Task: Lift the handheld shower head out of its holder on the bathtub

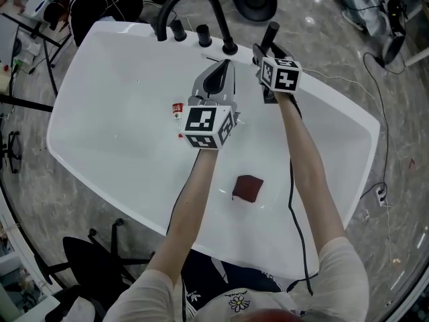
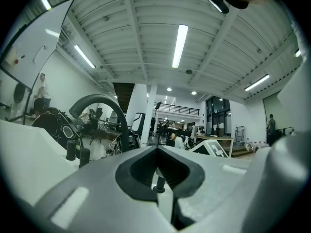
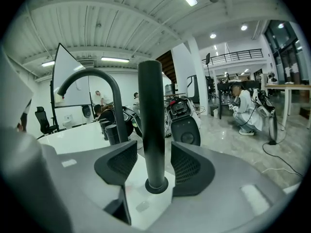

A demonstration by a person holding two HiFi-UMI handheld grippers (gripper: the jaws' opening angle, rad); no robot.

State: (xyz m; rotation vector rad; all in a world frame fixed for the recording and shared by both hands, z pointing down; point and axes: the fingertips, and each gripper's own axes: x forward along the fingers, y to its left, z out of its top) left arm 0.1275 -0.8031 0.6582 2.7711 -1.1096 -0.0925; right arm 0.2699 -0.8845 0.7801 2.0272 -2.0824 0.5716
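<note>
The handheld shower head (image 1: 269, 35) is a black rod that stands in its holder on the white bathtub's (image 1: 107, 113) far rim. In the right gripper view the shower head (image 3: 150, 120) rises upright from a round black holder ring (image 3: 156, 185). My right gripper (image 3: 150, 165) is open, with a jaw on each side of the rod and a small gap to each. In the head view the right gripper (image 1: 264, 59) sits at the rod's base. My left gripper (image 1: 219, 72) hovers over the tub just left of it, shut and holding nothing; its tips (image 2: 156, 150) meet.
A black arched faucet (image 1: 191, 2) and three black knobs (image 1: 204, 36) line the rim left of the shower head. A dark red square (image 1: 248, 188) and a small red-and-white item (image 1: 177, 110) lie in the tub. Black chairs (image 1: 94, 260) stand at the tub's near side, and cables (image 1: 382, 146) lie on the floor at the right.
</note>
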